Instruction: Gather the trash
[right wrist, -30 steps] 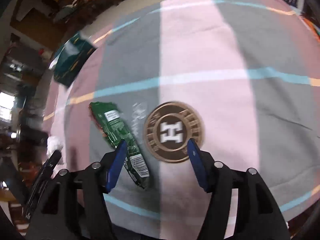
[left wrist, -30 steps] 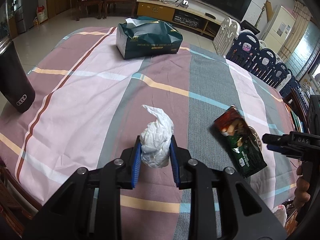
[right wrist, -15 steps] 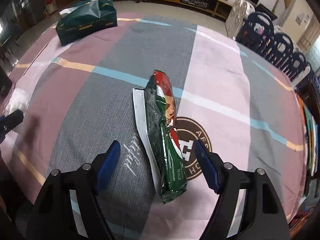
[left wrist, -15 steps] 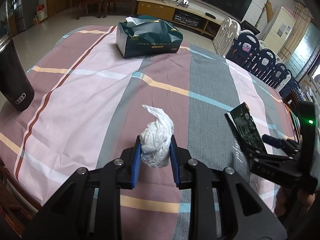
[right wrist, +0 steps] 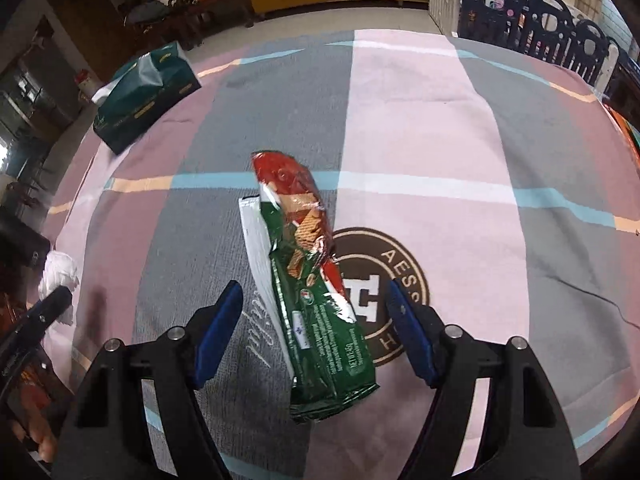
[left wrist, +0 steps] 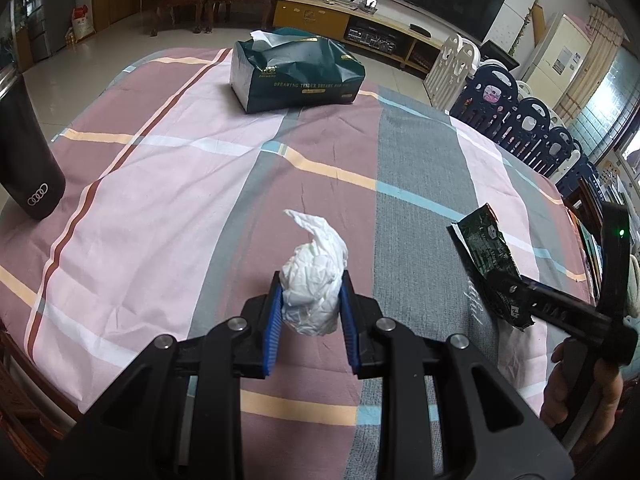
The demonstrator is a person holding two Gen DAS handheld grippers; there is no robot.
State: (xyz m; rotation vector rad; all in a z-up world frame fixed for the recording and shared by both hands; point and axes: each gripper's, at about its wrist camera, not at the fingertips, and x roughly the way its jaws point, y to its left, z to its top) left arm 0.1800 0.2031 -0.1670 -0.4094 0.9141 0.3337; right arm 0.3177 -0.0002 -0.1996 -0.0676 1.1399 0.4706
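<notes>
1. Blue-padded left gripper (left wrist: pixel 309 316) pinches a crumpled white tissue (left wrist: pixel 314 280) between its pads, above the striped tablecloth (left wrist: pixel 168 160).
2. Right gripper (right wrist: pixel 316 328): jaws spread, closing; green-and-red biscuit wrapper (right wrist: pixel 316 300) lies lengthwise between them, pads apparently not touching it.
3. Dark green tissue pack (left wrist: pixel 296 70) sits far ahead of the left gripper; black tumbler (left wrist: pixel 28 160) to its left.

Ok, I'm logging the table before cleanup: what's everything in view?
crumpled tissue: one, white, clamped in the left tongs.
snack wrapper: one, green and red, flat on the cloth between the right tongs' fingers, untouched.
tissue pack: one, dark green, far side of table.
tumbler: one, black, left edge.
tablecloth: one, pink and grey plaid.
left tongs: shut on the tissue.
right tongs: closing, pads clear of the wrapper.
</notes>
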